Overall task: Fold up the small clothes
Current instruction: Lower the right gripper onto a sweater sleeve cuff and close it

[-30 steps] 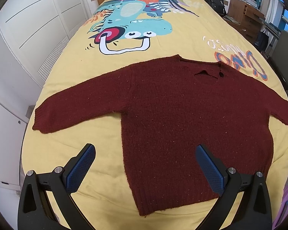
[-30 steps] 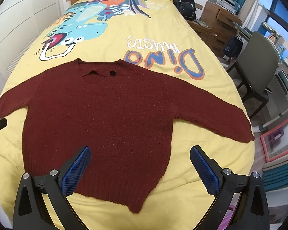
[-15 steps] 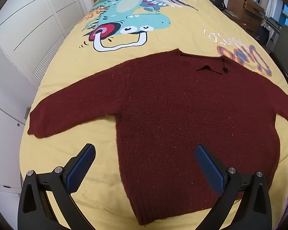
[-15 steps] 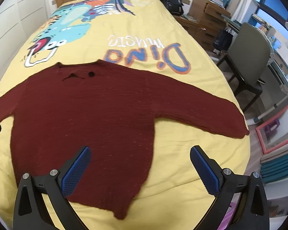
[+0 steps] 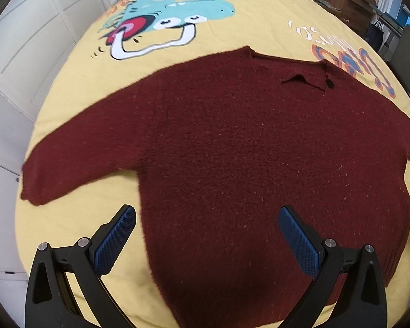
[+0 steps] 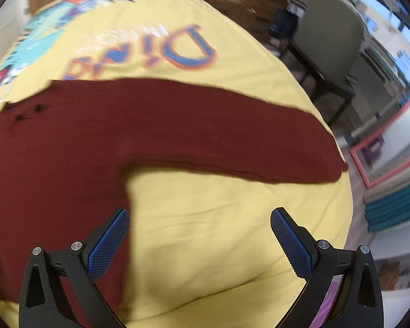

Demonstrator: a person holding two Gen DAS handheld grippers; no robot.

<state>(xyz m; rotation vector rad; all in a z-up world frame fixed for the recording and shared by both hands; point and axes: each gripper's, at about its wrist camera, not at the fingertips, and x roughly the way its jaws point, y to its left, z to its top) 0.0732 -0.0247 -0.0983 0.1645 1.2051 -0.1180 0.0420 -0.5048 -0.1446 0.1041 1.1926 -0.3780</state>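
Sweater (image 5: 232, 150) lies flat, sleeves spread, on the yellow bed cover (image 6: 218, 232). Your left gripper (image 5: 206, 235) hovers over its lower body, jaws wide and empty. Your right gripper (image 6: 199, 235) hangs beneath the right sleeve (image 6: 246, 145), jaws wide, holding nothing.

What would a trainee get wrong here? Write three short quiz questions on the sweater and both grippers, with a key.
1. True or false: the left gripper is shut on the maroon sweater.
2. In the right wrist view, what lies between the fingers of the right gripper? A) the sleeve B) bare yellow bedspread C) the collar
3. How does the sweater lie on the bedspread?

Key
1. False: its jaws stand wide open and hold nothing.
2. B
3. Flat and unfolded, both sleeves spread outward, collar toward the far end of the bed.
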